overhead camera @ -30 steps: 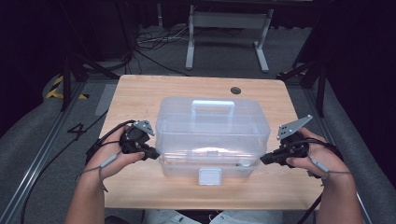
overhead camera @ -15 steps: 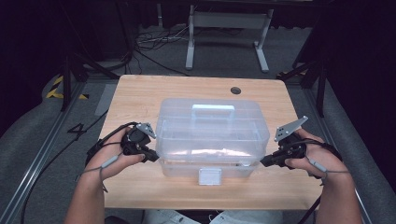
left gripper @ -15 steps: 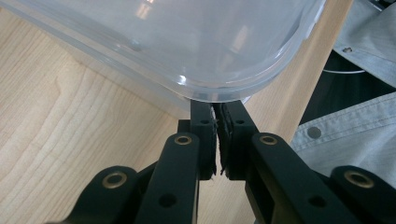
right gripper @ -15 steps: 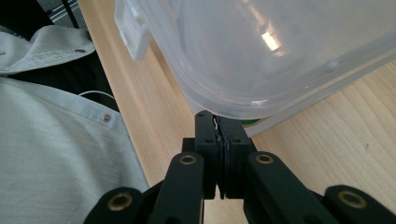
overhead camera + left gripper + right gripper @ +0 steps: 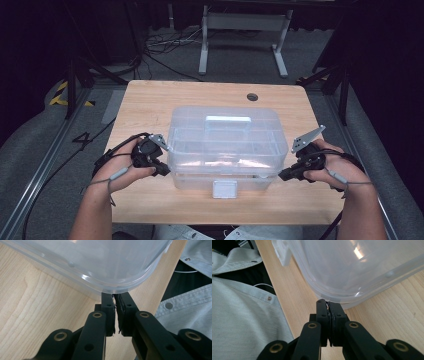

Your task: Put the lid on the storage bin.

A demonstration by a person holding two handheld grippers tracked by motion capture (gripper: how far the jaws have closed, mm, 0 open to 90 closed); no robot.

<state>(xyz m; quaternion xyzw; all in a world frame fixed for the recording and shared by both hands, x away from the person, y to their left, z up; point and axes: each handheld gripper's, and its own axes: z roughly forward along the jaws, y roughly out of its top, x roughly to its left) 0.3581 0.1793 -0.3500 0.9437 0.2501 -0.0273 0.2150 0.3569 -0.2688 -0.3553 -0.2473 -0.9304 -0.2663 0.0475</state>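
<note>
Both black tools, left [image 5: 115,296] and right [image 5: 328,303], clenched at rounded rim of clear plastic box [image 5: 225,145].

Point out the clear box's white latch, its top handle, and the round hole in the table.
white latch [image 5: 225,189], high view, on the flat face of the clip at the box's near side.
top handle [image 5: 228,119], high view, middle of the bar on the lid.
round hole [image 5: 252,96], high view, its dark centre.

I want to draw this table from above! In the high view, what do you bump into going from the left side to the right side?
Left hand-held gripper → clear plastic box with its white latch in front → right hand-held gripper, all on the wooden table.
</note>
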